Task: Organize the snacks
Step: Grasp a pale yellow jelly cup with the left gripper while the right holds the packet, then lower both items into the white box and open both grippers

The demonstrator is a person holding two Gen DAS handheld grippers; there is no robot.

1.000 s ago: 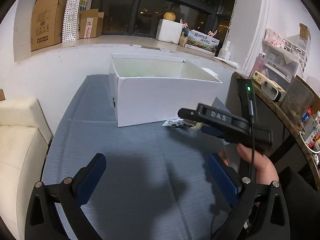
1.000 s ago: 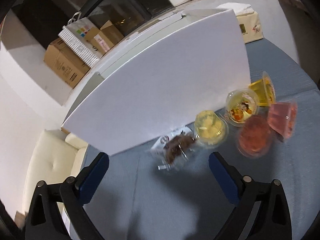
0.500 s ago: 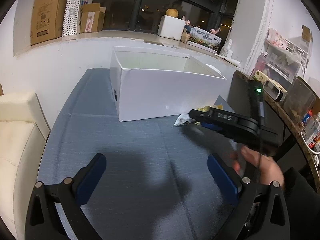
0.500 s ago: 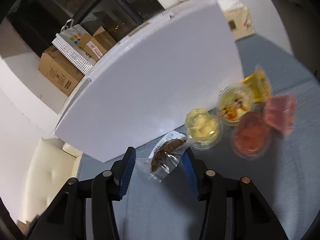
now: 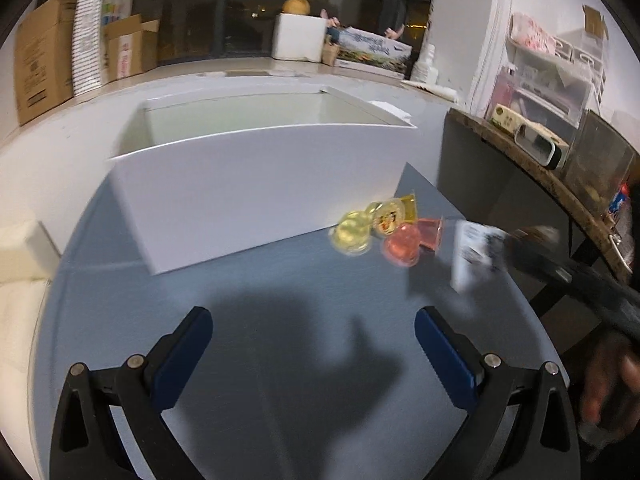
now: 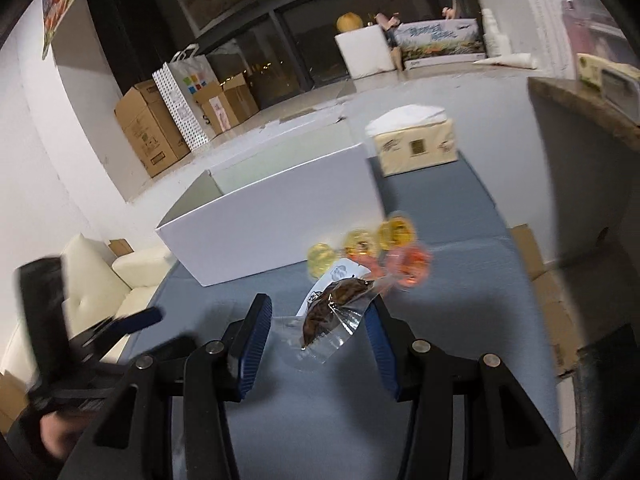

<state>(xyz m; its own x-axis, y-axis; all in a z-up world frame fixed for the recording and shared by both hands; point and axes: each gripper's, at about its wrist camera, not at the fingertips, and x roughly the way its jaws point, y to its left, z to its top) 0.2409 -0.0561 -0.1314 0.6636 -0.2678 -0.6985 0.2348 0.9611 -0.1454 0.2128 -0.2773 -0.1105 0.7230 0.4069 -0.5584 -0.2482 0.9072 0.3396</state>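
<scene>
My right gripper (image 6: 316, 324) is shut on a clear packet with a brown snack (image 6: 334, 310) and holds it above the blue table (image 6: 460, 248). It shows blurred at the right of the left wrist view (image 5: 474, 254). Several jelly cups, yellow (image 5: 354, 234) and pink (image 5: 402, 246), lie by the front right corner of the open white box (image 5: 256, 184); the cups also show in the right wrist view (image 6: 384, 248). My left gripper (image 5: 312, 340) is open and empty over the table, in front of the box.
A tissue pack (image 6: 414, 142) lies behind the box on the right. A dark side shelf (image 5: 520, 152) with clutter stands at the right. A cream sofa (image 6: 100, 272) is at the left. Cardboard boxes (image 5: 44, 72) line the window ledge.
My right gripper closed on the brown snack packet and lifted it back and to the right, away from the box. The left gripper stayed open and tilted a little toward the box.
</scene>
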